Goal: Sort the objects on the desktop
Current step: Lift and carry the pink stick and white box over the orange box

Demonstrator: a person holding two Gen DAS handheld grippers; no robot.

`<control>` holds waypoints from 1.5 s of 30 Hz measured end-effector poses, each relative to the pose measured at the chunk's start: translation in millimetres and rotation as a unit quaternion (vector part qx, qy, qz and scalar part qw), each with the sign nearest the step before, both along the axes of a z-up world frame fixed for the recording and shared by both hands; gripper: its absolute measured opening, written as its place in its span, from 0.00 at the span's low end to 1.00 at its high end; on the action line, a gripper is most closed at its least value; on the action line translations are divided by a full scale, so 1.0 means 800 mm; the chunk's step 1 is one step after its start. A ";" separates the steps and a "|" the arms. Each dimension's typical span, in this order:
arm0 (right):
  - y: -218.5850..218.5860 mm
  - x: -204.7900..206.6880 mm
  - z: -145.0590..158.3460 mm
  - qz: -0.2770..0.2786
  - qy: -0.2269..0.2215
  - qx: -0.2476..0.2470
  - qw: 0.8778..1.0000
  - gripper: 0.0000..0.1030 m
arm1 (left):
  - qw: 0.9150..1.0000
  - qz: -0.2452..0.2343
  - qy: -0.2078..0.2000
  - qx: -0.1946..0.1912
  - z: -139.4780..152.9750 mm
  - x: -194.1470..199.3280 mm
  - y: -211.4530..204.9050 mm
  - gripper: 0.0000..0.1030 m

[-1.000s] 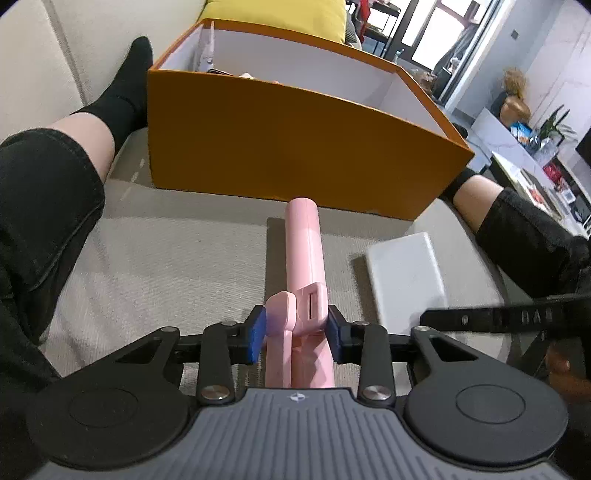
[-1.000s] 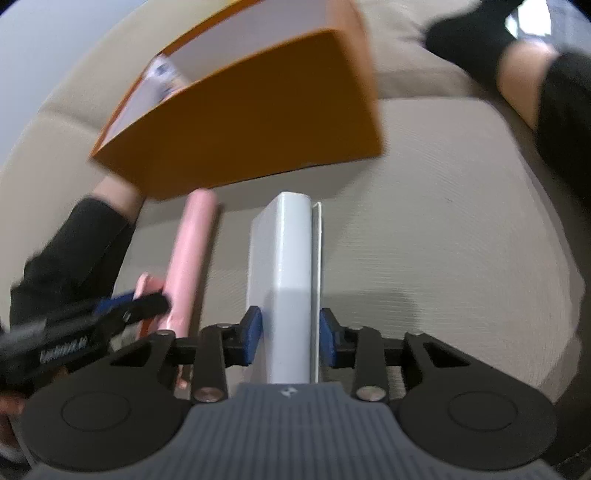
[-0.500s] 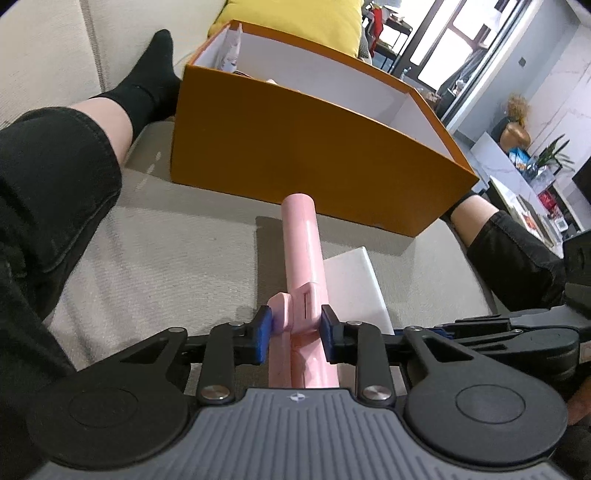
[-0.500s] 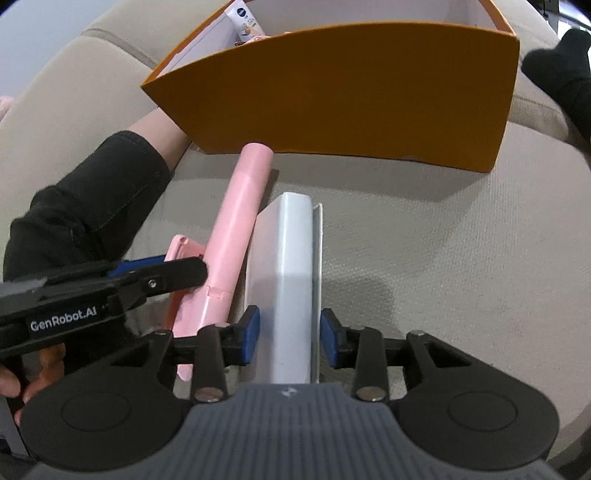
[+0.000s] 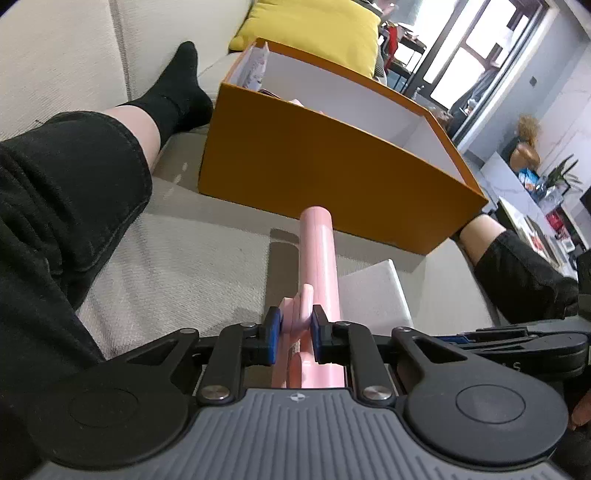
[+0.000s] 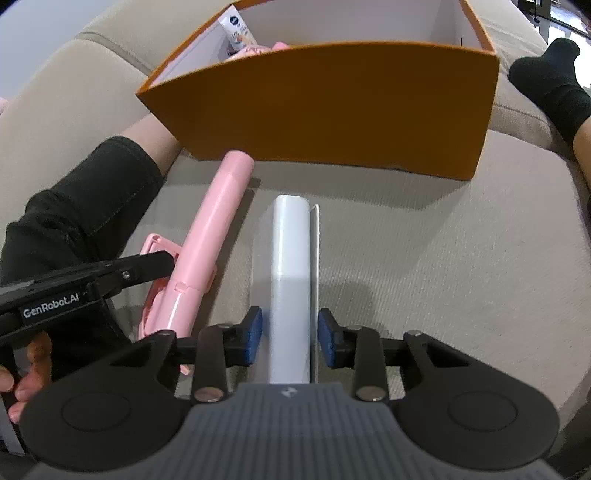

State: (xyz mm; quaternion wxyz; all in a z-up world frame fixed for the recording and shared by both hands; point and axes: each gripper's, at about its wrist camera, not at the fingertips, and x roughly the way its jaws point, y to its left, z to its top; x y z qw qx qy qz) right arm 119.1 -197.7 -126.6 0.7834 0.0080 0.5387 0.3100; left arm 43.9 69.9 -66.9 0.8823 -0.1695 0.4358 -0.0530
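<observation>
My left gripper is clamped on the pink stick's flat clip part; jaws just closed in. My right gripper straddles the white box, blue pads a hair off its sides, can't confirm contact. Both lie on the sofa cushion just short of the orange box. "GenRobot.AI" reads on the left gripper's side. Tube inside the orange box: label too small to read, other contents mostly hidden by the wall.
</observation>
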 end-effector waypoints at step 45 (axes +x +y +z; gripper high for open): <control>-0.033 0.152 0.208 -0.045 -0.181 0.014 0.982 0.30 | 0.988 -0.032 -0.147 -0.035 0.154 0.082 0.006 0.17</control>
